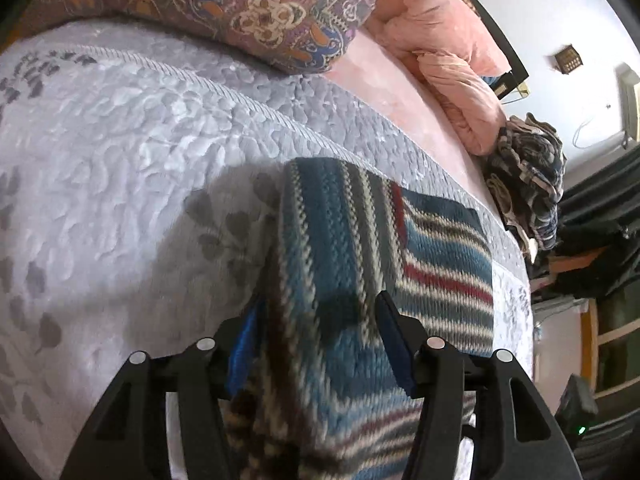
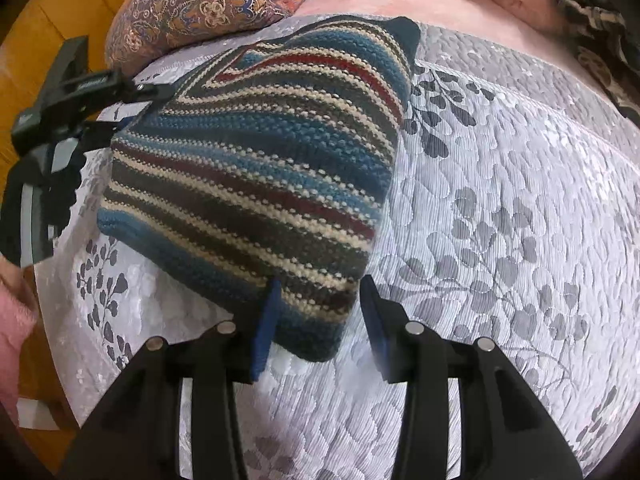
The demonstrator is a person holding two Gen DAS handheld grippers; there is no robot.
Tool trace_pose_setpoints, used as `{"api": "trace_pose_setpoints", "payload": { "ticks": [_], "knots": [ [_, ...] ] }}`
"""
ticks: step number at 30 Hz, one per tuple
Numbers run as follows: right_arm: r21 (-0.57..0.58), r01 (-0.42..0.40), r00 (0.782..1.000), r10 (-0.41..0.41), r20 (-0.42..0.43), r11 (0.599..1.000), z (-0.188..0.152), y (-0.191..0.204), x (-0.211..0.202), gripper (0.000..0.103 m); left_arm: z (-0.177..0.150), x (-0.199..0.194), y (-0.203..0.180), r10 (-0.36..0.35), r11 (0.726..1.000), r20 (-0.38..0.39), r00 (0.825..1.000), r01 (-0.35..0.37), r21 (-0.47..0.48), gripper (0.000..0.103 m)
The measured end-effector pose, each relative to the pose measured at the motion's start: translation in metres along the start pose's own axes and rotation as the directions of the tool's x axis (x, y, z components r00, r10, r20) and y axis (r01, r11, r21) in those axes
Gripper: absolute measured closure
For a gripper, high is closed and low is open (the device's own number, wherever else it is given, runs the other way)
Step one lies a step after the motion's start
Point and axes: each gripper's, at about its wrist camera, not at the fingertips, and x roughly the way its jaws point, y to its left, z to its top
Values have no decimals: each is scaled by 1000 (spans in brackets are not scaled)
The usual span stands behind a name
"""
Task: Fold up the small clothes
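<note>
A folded knit garment (image 1: pixel 432 240) with blue, cream, red and dark stripes lies on the pale lilac quilted bedspread (image 1: pixel 120 140). In the left wrist view my left gripper (image 1: pixel 320 344) is open wide, and a raised, blurred fold of the knit fills the gap between its blue pads. In the right wrist view the same garment (image 2: pixel 260 152) lies as a thick rectangle. My right gripper (image 2: pixel 318 320) is open around its near corner, one pad against the knit and the other just clear. The left gripper (image 2: pixel 80 92) shows at the garment's far left corner.
A paisley pillow (image 1: pixel 248 8) and a pink duvet (image 1: pixel 452 60) lie at the head of the bed. A pile of dark patterned clothes (image 1: pixel 528 176) sits at the bed's right edge, with shelves (image 1: pixel 600 340) beyond. Wooden floor (image 2: pixel 48 20) and a pink sleeve (image 2: pixel 12 312) show left.
</note>
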Motion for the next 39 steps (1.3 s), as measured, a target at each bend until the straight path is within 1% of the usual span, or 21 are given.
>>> {"api": "trace_pose_setpoints", "payload": {
  "ticks": [4,5,6,7,9,10,14,16,18,19,21,23,25,26,29,31,33,35,36,38,39],
  "knots": [
    [-1,0,1000,0,2,1000,0,0,2,62,8,11,-5,6,1000,-17,1000,-6,11,48],
    [-1,-1,1000,1,1,1000,1,-1,2,62,8,12,-8,19,1000,-13,1000,-19,23,53],
    [-2,-1,1000,1,-1,1000,1,0,2,62,9,13,-9,28,999,-12,1000,-28,31,64],
    [-3,1,1000,-1,0,1000,1,0,3,62,9,14,-11,37,999,-8,999,-37,39,68],
    [-5,3,1000,-3,1,1000,1,1,4,62,10,11,-13,41,998,11,999,-41,48,86],
    [-3,2,1000,-2,1,1000,1,1,4,62,10,9,-14,36,998,18,999,-37,52,90],
    [-4,1,1000,-1,3,1000,1,2,4,62,11,-9,-23,11,996,89,996,-19,83,91],
    [-6,-2,1000,2,5,1000,1,2,4,62,12,-22,-29,-2,993,140,990,-14,117,91],
    [-8,-4,1000,4,6,1000,1,2,4,62,13,-29,-33,-7,988,166,986,-20,155,91],
    [-6,-5,1000,5,4,1000,1,2,4,62,14,-28,-32,-2,987,162,987,-24,160,91],
    [-2,-9,1000,9,-1,1000,1,1,7,62,16,-19,-24,19,989,131,991,-38,144,91],
    [6,-16,1000,16,-9,1000,1,0,11,62,15,-8,-16,55,988,105,993,-70,135,91],
    [12,-23,999,23,-21,1000,1,-1,16,61,13,7,-4,78,989,75,994,-86,116,91],
    [15,-25,999,25,-27,1000,1,-2,18,61,12,13,0,80,991,68,994,-87,103,91],
    [30,-37,998,39,-44,999,1,-3,24,59,13,16,7,51,997,65,997,-55,63,89],
    [37,-50,998,52,-46,998,1,-4,24,59,11,11,8,44,998,57,997,-47,44,84],
    [47,-63,997,66,-49,997,-1,-4,21,57,4,2,7,60,997,52,997,-62,42,71],
    [61,-86,995,89,-50,994,-3,-6,15,55,-6,-11,4,58,996,55,997,-61,58,68],
    [65,-97,994,100,-50,993,-4,-6,12,55,-15,-20,3,59,996,52,997,-63,61,62],
    [77,-111,992,115,-51,991,-8,-7,8,48,-35,-36,2,51,996,49,998,-54,67,59],
    [83,-120,991,125,-52,989,-10,-7,5,47,-42,-42,1,45,996,47,998,-48,72,57]
  ]
}}
